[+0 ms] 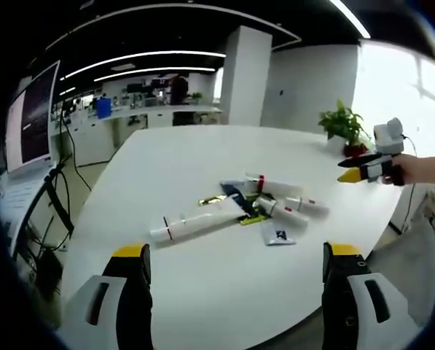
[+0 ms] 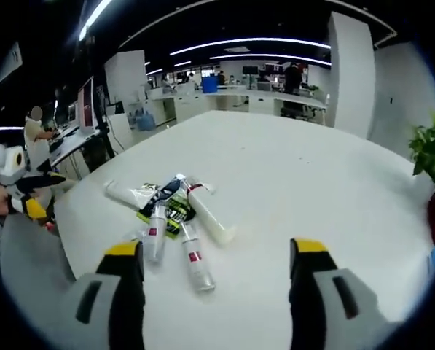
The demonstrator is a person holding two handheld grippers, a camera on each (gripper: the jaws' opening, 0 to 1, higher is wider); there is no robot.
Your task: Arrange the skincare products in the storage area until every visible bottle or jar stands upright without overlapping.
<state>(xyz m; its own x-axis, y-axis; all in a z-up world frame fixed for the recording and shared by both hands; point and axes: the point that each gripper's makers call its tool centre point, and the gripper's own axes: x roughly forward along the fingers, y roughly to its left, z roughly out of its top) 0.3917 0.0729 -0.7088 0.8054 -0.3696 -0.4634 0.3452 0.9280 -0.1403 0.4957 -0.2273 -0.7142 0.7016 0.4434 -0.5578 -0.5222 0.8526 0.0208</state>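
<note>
The skincare products lie in a loose overlapping heap on the white table [image 1: 202, 284], none upright. A long white tube [image 1: 195, 221] points left, small white bottles with red bands [image 1: 286, 204] lie to its right, and a flat sachet [image 1: 277, 233] sits in front. From the other side I see the thick white tube [image 2: 210, 211], two slim bottles [image 2: 195, 262] [image 2: 155, 235] and a dark blue item [image 2: 162, 193]. My left gripper [image 1: 235, 251] is open, short of the heap. My right gripper [image 2: 216, 248] is open, just before the bottles. Nothing is between either pair of jaws.
A potted plant [image 1: 341, 124] [image 2: 432, 153] stands near the table's edge. A monitor [image 1: 31, 120] and cables flank the table. Each gripper shows in the other's view, held by a hand [image 1: 374, 169] [image 2: 31, 193]. Office desks [image 2: 239, 91] lie beyond.
</note>
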